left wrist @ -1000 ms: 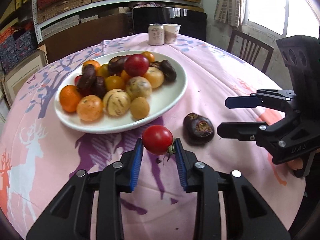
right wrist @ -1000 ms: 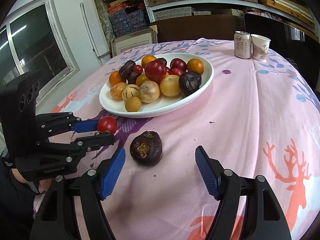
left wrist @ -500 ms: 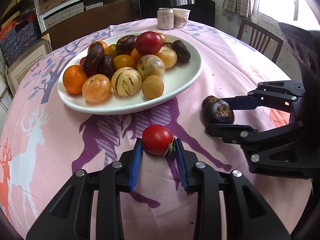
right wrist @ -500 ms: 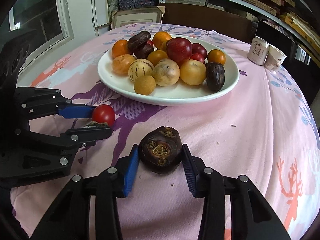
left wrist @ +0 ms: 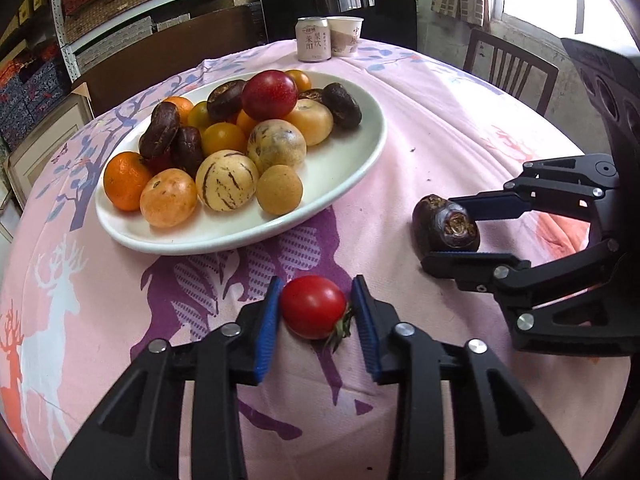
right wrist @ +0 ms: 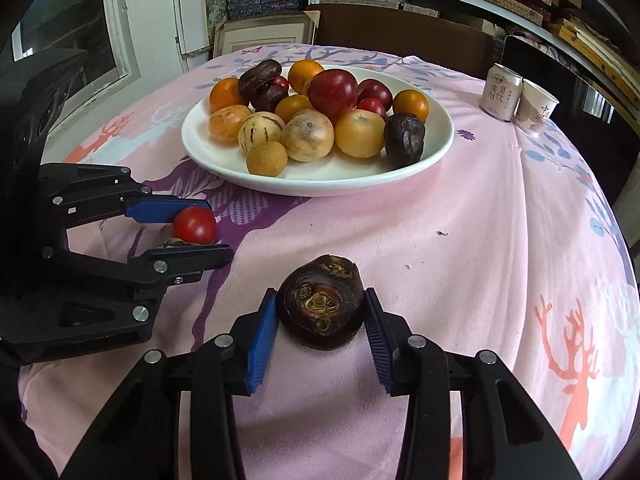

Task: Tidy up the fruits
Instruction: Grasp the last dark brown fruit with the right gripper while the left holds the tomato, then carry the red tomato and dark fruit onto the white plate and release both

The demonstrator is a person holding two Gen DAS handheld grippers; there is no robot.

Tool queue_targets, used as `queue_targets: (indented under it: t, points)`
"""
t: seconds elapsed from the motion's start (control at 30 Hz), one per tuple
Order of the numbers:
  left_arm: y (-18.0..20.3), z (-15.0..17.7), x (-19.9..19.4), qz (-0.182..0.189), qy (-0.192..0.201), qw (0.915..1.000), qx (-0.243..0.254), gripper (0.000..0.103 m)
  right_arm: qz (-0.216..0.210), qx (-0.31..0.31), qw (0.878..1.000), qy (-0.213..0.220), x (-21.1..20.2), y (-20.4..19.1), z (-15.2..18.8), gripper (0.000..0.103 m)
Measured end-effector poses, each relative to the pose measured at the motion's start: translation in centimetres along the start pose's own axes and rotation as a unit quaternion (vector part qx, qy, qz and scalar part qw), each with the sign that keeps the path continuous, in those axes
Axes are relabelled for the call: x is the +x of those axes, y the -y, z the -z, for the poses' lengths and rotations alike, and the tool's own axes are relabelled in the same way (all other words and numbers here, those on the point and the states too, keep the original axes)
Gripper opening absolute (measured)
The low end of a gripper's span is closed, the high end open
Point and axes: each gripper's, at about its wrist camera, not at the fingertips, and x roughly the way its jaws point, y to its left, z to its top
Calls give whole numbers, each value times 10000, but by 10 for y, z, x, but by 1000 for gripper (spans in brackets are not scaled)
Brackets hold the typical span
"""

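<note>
Left claw (left wrist: 314,314) is clenched on a cherry tomato (left wrist: 313,306); right claw (right wrist: 320,322), whose jaws have just been closing, grips a dark water chestnut (right wrist: 321,307). Both sit on the counter (right wrist: 500,220) beside the white fruit plate (right wrist: 438,148).

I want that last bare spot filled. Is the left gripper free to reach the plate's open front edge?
Probably yes: the left gripper holds a tomato, and only bare cloth lies between it and the plate; the right gripper sits off to the side.

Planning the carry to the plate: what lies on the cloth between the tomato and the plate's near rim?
Nothing: only bare printed cloth separates the tomato from the plate, clearest in the left wrist view.
</note>
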Motion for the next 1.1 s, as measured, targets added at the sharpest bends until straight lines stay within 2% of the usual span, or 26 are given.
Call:
queue_targets:
  t: [0.5,1.1]
  points:
    - [-3,4,-5,22,30,10000,-57,33,-124,281,9995,47,-6,11,6,43]
    - [-4,7,-23,0,343,9993,-129,33,-217,567,9980,171,-22,21,17,43]
